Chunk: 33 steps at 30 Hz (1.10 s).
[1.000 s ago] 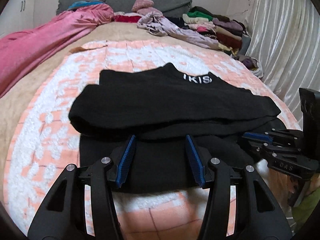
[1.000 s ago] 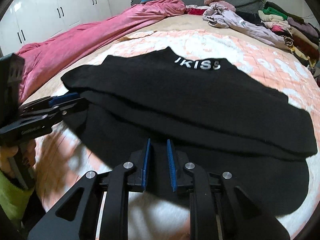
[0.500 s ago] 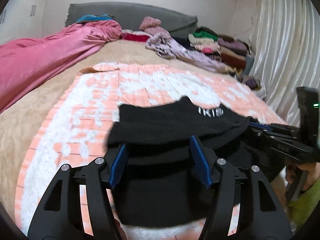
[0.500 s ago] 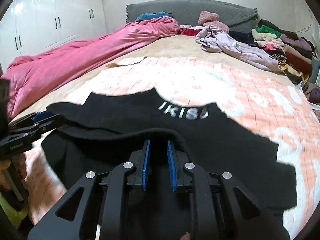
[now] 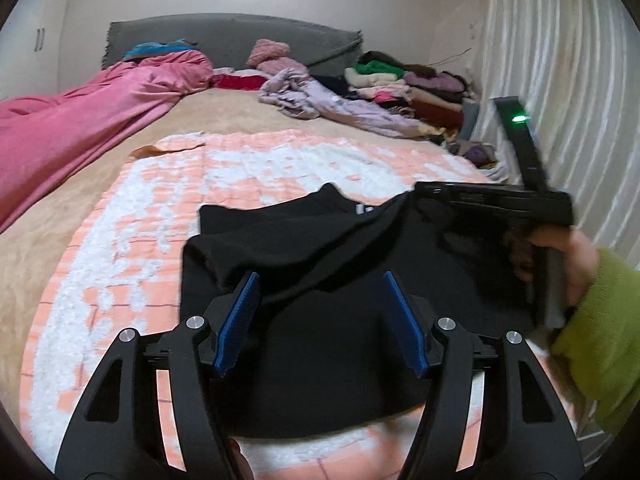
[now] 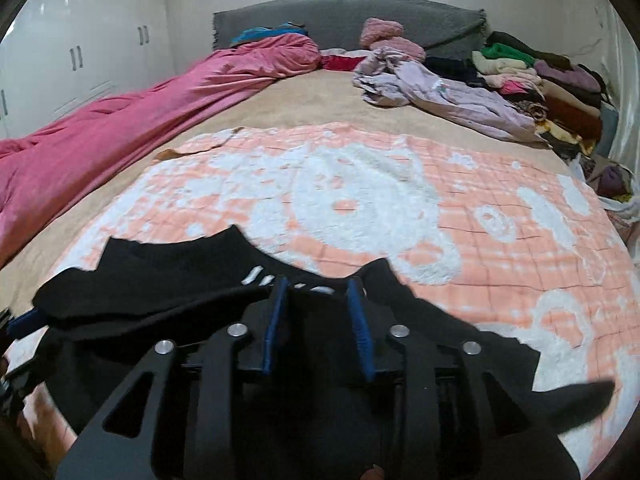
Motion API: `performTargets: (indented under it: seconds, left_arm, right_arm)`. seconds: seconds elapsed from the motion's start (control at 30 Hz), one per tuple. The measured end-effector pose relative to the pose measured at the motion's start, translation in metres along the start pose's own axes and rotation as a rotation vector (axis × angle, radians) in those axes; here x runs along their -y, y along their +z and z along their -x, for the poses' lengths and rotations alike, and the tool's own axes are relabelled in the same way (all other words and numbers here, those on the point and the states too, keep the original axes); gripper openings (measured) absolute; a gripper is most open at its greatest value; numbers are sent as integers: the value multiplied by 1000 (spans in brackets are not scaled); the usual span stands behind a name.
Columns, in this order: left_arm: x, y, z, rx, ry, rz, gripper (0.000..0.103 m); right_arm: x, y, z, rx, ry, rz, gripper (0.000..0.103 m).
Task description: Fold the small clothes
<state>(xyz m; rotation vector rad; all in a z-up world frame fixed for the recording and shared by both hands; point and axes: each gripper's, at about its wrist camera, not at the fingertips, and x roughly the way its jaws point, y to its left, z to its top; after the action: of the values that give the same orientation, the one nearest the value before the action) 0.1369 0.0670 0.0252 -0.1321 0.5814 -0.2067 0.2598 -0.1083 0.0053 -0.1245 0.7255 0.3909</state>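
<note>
A black sweater (image 5: 328, 320) with white letters at the collar lies folded on the peach and white blanket (image 5: 140, 240). My left gripper (image 5: 320, 300) is open above its near half, jaws wide apart and empty. My right gripper (image 6: 318, 312) is open, its blue pads spread over the collar lettering, with the sweater (image 6: 160, 292) bunched under and beside it. In the left wrist view the right gripper's body (image 5: 492, 204) reaches in from the right over the sweater's far edge. The left gripper's blue tip (image 6: 24, 320) shows at the left edge of the right wrist view.
A pink duvet (image 6: 120, 120) runs along the left side of the bed. A lilac garment (image 6: 440, 92) and a stack of folded clothes (image 6: 540, 80) lie at the far right by the grey headboard (image 6: 340, 16). White wardrobes (image 6: 80, 48) stand on the left, a curtain (image 5: 560, 80) on the right.
The right gripper carried the sweater's near edge toward the collar, then opened its jaws. Both grippers rose and pulled back; the sweater now looks shorter and more bunched.
</note>
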Motion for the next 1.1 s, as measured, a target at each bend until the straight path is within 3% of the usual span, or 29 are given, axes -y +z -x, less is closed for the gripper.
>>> performTargets:
  seconds: [0.13,0.2,0.43,0.63,0.7,0.87,1.03,1.1]
  left_arm:
    - [2,2,-8,-16,9,-24,65]
    - [-1,3,-16,-31,25,-22,65]
    - [-21,26,-41,-52,46,46,66]
    - [-46,46,-59,-37,121,131,68]
    - [-54,43,-54,-16,109,163,68]
    - [-69,41,-40,18,50,208,68]
    - [-66,52,-26,65,-50,220,72]
    - [-65,56,-13,110,-51,217,75]
  right_arm:
    - [18,0,5,16,-16,-62,36]
    - [28,-6,18,37,-10,-100,43]
    - [54,-31,57,78,-32,-128,48]
    - [81,-41,74,113,-122,-147,53]
    - [89,-43,79,136,-143,-170,64]
    - [106,-53,95,169,-143,-229,72]
    - [92,-75,121,198,-94,-183,72]
    - [85,-86,131,188,-55,-162,72]
